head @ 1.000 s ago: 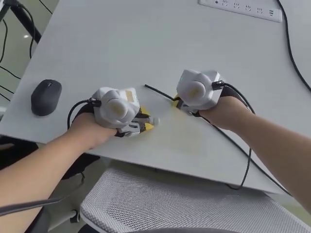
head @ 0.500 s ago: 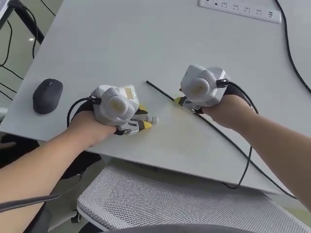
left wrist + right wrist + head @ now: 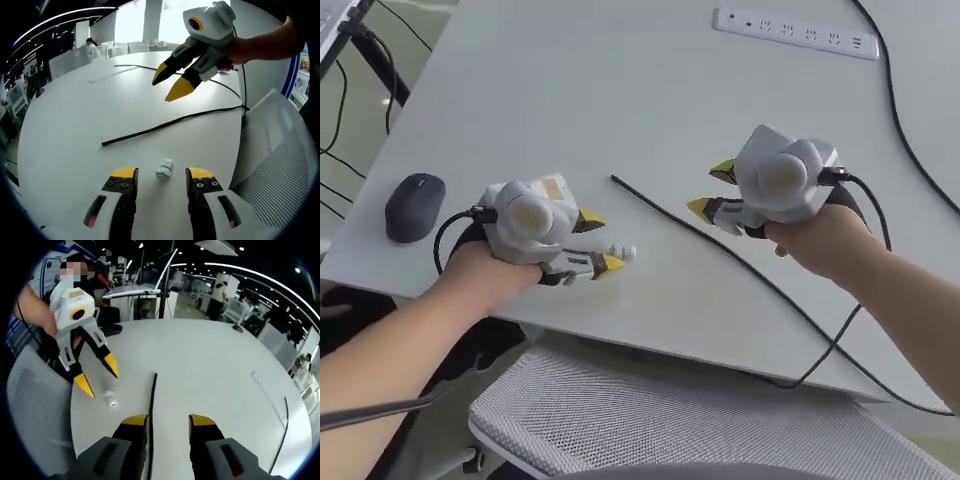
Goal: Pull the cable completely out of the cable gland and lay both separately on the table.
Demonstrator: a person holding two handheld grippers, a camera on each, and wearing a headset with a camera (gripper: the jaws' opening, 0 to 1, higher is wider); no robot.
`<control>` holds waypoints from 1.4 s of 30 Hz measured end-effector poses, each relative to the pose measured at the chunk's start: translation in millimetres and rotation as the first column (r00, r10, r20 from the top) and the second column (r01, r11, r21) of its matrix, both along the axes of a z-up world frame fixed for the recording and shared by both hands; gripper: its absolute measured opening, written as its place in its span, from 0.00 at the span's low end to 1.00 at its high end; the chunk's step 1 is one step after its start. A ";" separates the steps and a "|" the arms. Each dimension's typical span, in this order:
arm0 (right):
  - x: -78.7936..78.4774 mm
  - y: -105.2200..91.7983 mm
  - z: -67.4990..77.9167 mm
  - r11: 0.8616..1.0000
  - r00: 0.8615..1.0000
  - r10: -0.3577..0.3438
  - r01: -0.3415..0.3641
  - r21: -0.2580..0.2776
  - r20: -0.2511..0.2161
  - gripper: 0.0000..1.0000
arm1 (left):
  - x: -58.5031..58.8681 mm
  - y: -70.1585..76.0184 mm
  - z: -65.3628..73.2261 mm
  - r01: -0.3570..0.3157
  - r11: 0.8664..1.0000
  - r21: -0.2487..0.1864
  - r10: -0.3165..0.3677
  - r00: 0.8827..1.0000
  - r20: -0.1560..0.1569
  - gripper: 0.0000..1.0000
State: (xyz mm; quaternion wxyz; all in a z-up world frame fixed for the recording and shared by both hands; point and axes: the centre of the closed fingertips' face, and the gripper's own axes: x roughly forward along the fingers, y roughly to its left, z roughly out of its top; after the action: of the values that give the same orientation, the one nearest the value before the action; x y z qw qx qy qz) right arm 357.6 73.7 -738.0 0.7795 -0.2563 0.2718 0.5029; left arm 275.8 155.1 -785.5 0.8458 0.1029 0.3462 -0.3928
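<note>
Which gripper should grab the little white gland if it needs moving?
Left, probably. The cable gland lies right at the open jaw tips of the left gripper; the right gripper hangs raised above the black cable, farther off.

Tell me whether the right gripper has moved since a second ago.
Yes. The right gripper was down on the black cable near its free end; it has lifted off and drawn away to the right of it, jaws open.

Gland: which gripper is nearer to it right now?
Left. The gland lies just ahead of the left gripper, off the tips of its open jaws. The right gripper hovers above the cable, farther off, jaws open.
</note>
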 end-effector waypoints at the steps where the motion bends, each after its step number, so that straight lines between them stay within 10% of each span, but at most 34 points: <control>1: -1.7 -1.9 6.6 1.000 1.000 -0.006 0.006 0.019 0.001 0.30 | -0.3 0.1 0.0 -0.003 1.000 0.000 0.003 1.000 0.000 0.42; 21: -32.8 -65.0 75.1 0.954 0.986 -0.166 0.166 0.250 -0.022 0.42 | -8.1 -2.3 43.7 -0.154 0.971 -0.183 0.160 0.987 0.018 0.56; 29: -46.1 -95.4 77.1 0.901 0.963 -0.248 0.268 0.341 -0.101 0.48 | -12.8 -8.2 72.6 -0.197 0.941 -0.276 0.212 0.977 0.027 0.65; 42: -72.7 -141.5 53.5 0.890 0.945 -0.298 0.326 0.320 -0.133 0.56 | -29.9 -13.7 81.6 -0.193 0.946 -0.260 0.205 0.979 0.019 0.75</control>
State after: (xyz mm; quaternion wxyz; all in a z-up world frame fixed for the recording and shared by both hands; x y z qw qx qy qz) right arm 284.9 -67.8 -684.5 0.8707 -0.0515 0.2503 0.4202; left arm 246.0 141.4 -703.9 0.8949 -0.0340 0.2816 -0.3444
